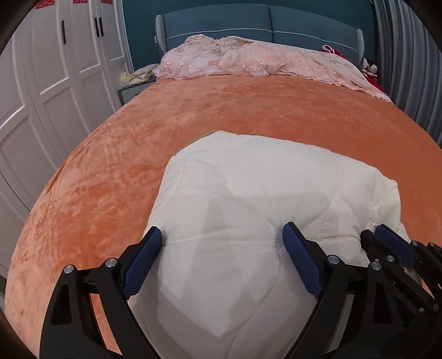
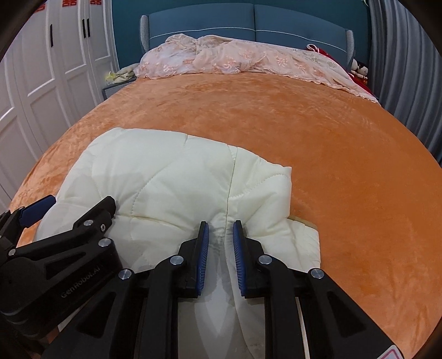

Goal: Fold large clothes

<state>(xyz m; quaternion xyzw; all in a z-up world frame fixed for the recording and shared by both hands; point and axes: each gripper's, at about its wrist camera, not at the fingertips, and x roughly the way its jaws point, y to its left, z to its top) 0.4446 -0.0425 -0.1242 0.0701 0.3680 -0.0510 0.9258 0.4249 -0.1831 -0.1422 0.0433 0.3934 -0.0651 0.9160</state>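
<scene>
A cream quilted garment (image 1: 248, 193) lies folded in a thick bundle on the orange bedspread (image 1: 110, 165) near the bed's front edge. My left gripper (image 1: 222, 234) is open, its blue pads (image 1: 146, 259) spread wide on either side of the bundle's near left part. My right gripper (image 2: 220, 229) is shut on a pinched fold of the same garment (image 2: 171, 176) at its near right part. Each gripper shows in the other's view: the right one at the right edge (image 1: 386, 237), the left one at the left (image 2: 74, 207).
A pink lace cover (image 1: 248, 58) lies crumpled along the blue headboard (image 1: 262, 22). White wardrobe doors (image 1: 55, 69) stand to the left, a grey curtain (image 1: 408, 69) to the right. A small nightstand (image 1: 132, 88) holds clutter. The orange bedspread (image 2: 331, 138) stretches beyond the garment.
</scene>
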